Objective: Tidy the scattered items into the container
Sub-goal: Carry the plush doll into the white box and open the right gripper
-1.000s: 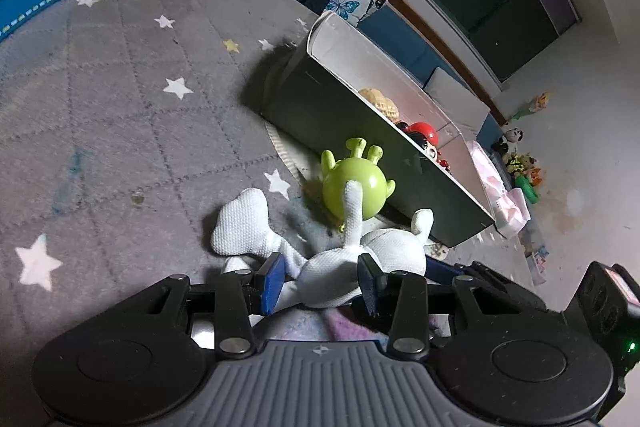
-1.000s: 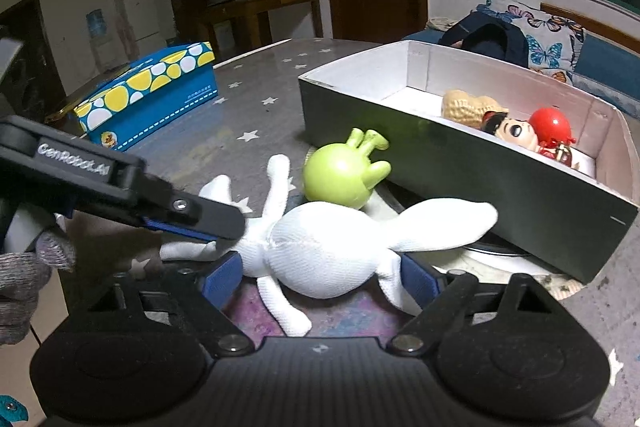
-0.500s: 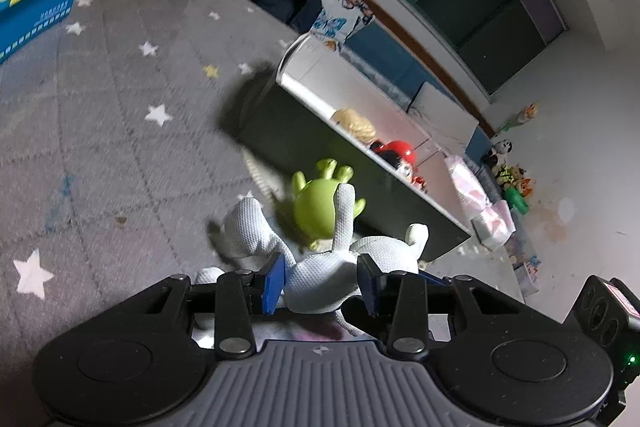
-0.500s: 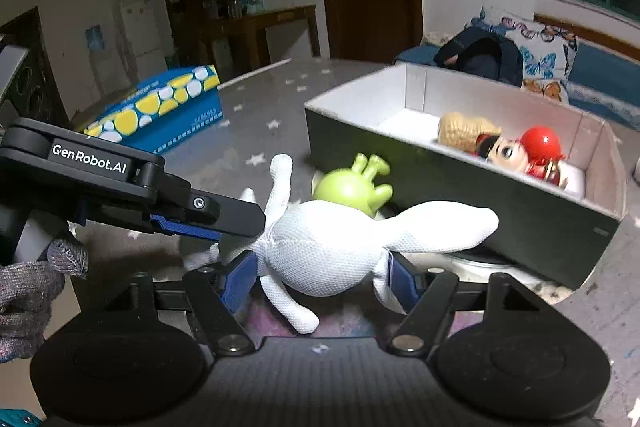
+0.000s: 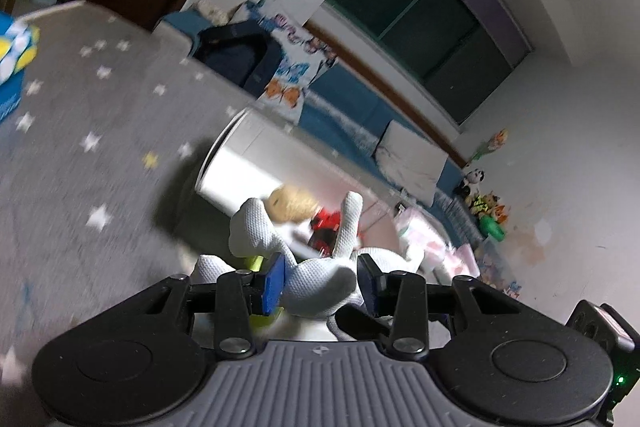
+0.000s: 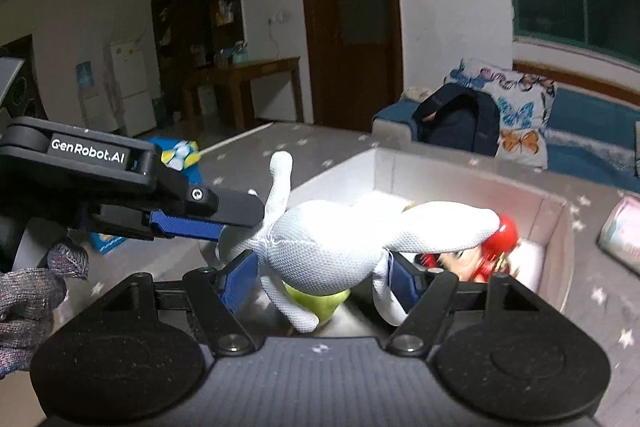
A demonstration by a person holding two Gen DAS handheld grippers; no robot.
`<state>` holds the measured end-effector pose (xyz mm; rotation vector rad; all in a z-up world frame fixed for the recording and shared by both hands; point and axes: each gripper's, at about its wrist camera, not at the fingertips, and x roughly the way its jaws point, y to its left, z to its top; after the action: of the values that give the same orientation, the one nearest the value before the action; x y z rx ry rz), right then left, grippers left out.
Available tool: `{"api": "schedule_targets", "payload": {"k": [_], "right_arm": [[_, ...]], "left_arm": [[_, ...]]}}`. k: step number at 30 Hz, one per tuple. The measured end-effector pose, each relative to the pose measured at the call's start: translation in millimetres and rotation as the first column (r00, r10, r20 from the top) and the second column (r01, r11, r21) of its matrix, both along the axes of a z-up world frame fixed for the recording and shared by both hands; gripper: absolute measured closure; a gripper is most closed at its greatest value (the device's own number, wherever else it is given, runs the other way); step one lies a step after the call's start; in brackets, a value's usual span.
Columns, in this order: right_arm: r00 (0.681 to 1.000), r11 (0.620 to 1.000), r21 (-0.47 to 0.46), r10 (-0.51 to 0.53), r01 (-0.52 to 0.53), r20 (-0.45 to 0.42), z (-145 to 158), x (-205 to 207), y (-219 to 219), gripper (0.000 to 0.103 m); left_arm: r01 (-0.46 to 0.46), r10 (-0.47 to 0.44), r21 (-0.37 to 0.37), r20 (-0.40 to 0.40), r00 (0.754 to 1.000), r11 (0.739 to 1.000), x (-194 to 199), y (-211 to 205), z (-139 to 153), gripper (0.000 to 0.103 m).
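Both jaws clenched on the white plush toy (image 6: 320,247).
Left gripper (image 5: 320,277) and right gripper (image 6: 320,277) hold its mesh-textured body, limbs dangling, above the box (image 6: 556,227).

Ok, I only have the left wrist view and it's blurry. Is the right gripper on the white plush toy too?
Observer: Yes, the right gripper has its blue pads against both sides of the white plush toy.
Operator: Where's the green toy?
Observer: The green toy sits directly beneath the plush, and neither gripper holds it.
Operator: Is the plush over the box?
Observer: Partly. One long limb reaches over the box, above the red-capped doll, while the body looks just outside the near wall.
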<state>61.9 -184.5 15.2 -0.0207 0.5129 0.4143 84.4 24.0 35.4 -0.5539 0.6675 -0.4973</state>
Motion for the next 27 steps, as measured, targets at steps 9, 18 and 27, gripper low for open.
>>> {"api": "schedule_targets", "payload": {"k": [9, 18, 27], "right_arm": [[0.998, 0.998, -0.014, -0.056, 0.056, 0.023, 10.6, 47.2, -19.2, 0.032], [0.998, 0.996, -0.064, -0.068, 0.068, -0.002, 1.5, 91.7, -23.5, 0.032], [0.996, 0.995, -0.079, -0.070, 0.065, -0.049, -18.0, 110.8, -21.5, 0.031]], "left_arm": [[0.018, -0.019, 0.014, 0.049, 0.999, 1.000, 52.2, -27.9, 18.9, 0.061], [-0.003, 0.004, 0.036, -0.003, 1.000, 0.999, 97.4, -42.8, 0.7, 0.061], [-0.006, 0.010, 0.067, -0.053, 0.999, 0.998, 115.1, -44.7, -19.9, 0.061]]}}
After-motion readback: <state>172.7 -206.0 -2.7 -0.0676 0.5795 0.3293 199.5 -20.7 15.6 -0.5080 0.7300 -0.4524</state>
